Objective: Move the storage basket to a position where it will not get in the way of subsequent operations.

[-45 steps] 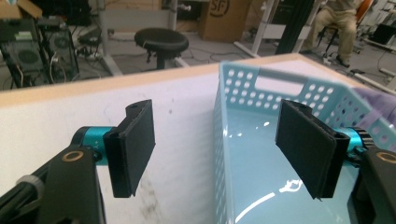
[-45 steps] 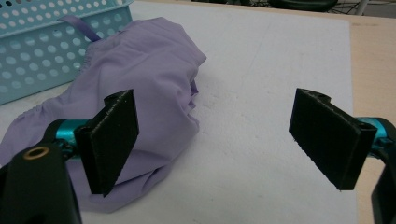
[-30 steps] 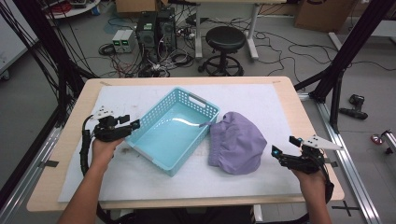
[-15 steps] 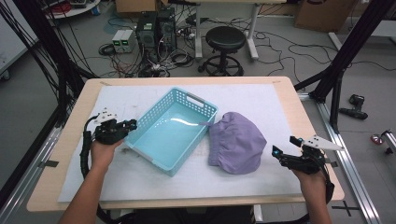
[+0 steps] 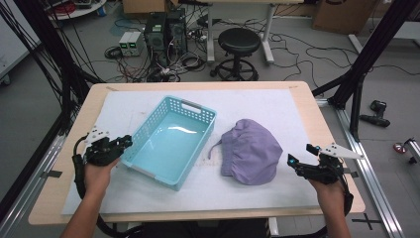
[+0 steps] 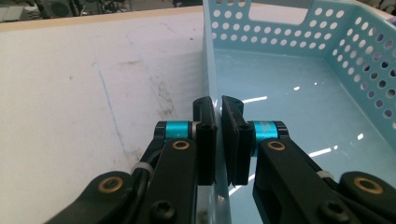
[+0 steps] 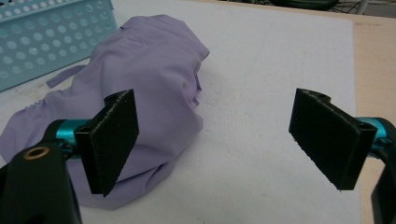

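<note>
A: Surface? Noted: wooden table (image 5: 317, 106), pale top, white sheet (image 5: 257, 101) spread over most of it, bare wood left along every edge. Faint grey smudges and a thin blue line on the sheet beside the basket, seen in the left gripper view.

B: Basket position? Light blue basket (image 5: 171, 141) toward the table's left half, set at an angle, perforated walls, a handle slot in the far end wall. Nothing inside.

A: Left gripper (image 6: 218, 140)? Jaws have just been closing; now pinched on the basket's wall near its left corner at the near edge, one pad outside, one inside, rim between them. Seen from above at the table's left edge (image 5: 124, 144).

B: Right gripper (image 7: 215, 140)? Jaws standing wide apart, nothing between them, hovering over the sheet near the table's right near corner (image 5: 302, 156). Purple cloth (image 5: 250, 151) bunched in a heap just right of the basket, close to the left pad in the right gripper view, not gripped.

A: Room? Grey floor beyond the far edge, black round stool (image 5: 239, 47), computer towers (image 5: 166, 32), tangled cables (image 5: 148, 67), black frame struts (image 5: 369, 57) at both sides, cardboard box (image 5: 341, 15) far right.
</note>
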